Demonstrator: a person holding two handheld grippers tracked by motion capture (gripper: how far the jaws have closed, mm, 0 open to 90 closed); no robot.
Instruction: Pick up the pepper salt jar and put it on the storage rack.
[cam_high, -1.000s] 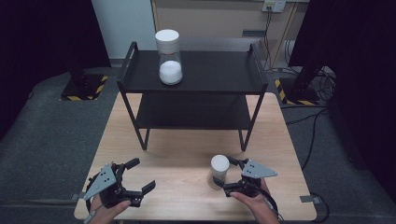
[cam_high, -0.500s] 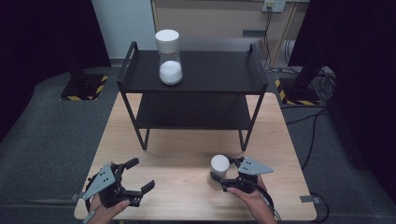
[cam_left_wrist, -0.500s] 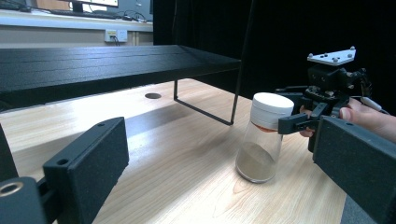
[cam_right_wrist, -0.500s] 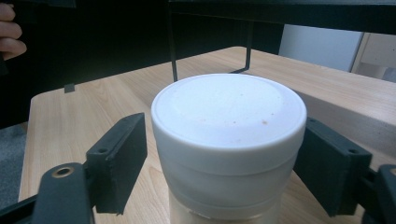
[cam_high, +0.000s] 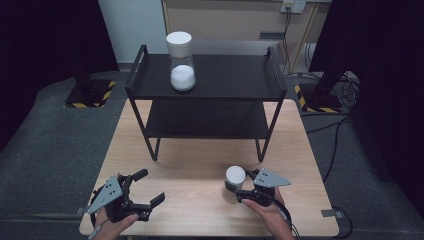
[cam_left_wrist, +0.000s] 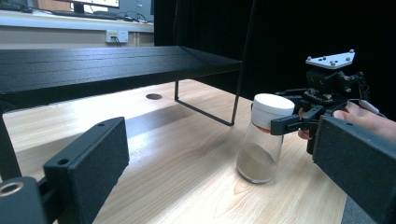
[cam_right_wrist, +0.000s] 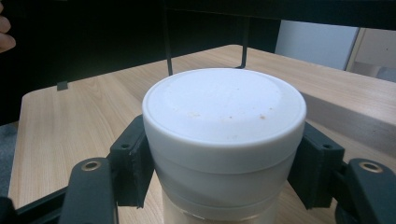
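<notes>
Jar (cam_left_wrist: 262, 138) stands upright, long axis vertical, white lid (cam_right_wrist: 224, 109) up

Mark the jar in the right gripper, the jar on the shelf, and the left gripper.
held jar (cam_right_wrist: 224, 112), right gripper view, on its white lid.
shelf jar (cam_high: 182, 77), high view, on its white contents.
left gripper (cam_high: 152, 187), high view, between its open jaws.

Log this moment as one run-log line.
right tool: jaws just closed on white lid of jar standing on table | left tool: open, idle | second jar: on shelf
</notes>
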